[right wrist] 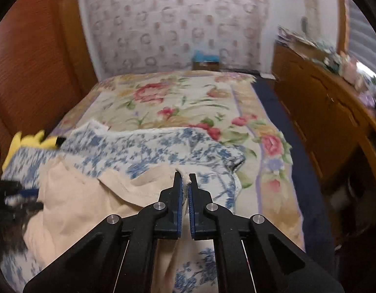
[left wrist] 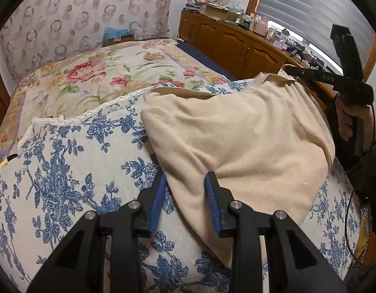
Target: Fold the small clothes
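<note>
The cream garment point(left wrist: 236, 134) lies bunched on the blue-flowered cloth point(left wrist: 66, 171), this side of the rose bedspread point(left wrist: 90, 78). The right gripper point(right wrist: 185, 180) is pinched tight on its far edge; the left gripper point(left wrist: 185, 185) stands apart, straddling the near corner without pressing. That thin pinch could slip, and an unpinned corner would drag, skewing the fold.

Both cameras sit just behind their own fingers and look steeply down along them at the bed. The left view hangs close over the beige cloth point(left wrist: 236, 131) on the blue-print cover point(left wrist: 66, 171), facing the patterned wall, with the right gripper point(left wrist: 289, 68) at its far right. The right view faces the same wall from a little further back. Both share the cloth point(right wrist: 73, 210), cover point(right wrist: 151, 149), floral quilt point(left wrist: 95, 78) and cabinets point(left wrist: 236, 41).
</note>
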Motion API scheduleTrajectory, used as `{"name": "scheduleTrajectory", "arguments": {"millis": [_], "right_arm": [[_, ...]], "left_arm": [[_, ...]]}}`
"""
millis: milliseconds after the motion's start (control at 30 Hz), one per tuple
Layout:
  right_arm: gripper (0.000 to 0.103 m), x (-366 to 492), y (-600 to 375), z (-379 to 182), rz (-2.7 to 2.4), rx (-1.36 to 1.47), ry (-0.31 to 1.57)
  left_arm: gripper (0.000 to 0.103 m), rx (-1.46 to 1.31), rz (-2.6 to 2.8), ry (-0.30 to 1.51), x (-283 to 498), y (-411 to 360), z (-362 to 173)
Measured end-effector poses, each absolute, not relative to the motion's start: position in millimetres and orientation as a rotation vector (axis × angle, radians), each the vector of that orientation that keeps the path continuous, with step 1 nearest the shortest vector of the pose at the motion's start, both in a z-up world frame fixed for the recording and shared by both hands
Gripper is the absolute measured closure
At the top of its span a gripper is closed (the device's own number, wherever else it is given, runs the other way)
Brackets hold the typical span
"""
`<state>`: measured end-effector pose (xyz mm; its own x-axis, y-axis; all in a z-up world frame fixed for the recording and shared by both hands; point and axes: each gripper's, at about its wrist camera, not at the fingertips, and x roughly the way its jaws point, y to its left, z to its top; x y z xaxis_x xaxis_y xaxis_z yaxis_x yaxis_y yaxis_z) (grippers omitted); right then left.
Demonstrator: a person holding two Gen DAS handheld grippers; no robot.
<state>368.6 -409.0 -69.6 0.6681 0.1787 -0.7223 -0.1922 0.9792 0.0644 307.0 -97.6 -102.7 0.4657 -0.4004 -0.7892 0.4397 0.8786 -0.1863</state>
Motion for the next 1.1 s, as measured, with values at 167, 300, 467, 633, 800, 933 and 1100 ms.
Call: {"name": "scheduleTrajectory", "arguments": {"millis": [167,300,467,633,800,933,1100], "right_arm": [[0.079,361.1,-411.5,-66.3,0.162,-0.048,0.799],[0.055,344.1,-409.4,-57.2,0.202,-0.065,0.772],[0.045,321.0,-400.8,-63.2,0.265,-0.057,0.811],[0.042,307.9,-396.5,-86.2,0.298,-0.031,0.884],[0.042,312.8,-397.5,-114.0,0.282,0.001,0.953],[0.039,315.3,-399.9,-119.0,0.304,0.047,0.947],[0.041,318.6,-394.9,-119.5,0.352,0.044,0.949]], "left_arm": [[0.07,0.033,-0.501,0.943,305.5,-91.1,-100.5],[0.069,0.03,-0.489,0.94,309.6,-88.7,-99.7],[0.068,0.032,-0.478,0.943,319.0,-91.3,-100.1],[0.065,0.026,-0.478,0.959,326.7,-94.8,-103.5],[0.064,0.033,-0.472,0.958,329.3,-98.7,-103.7],[0.063,0.017,-0.465,0.971,334.4,-99.9,-103.5],[0.063,0.009,-0.47,0.977,338.8,-105.8,-103.8]]}}
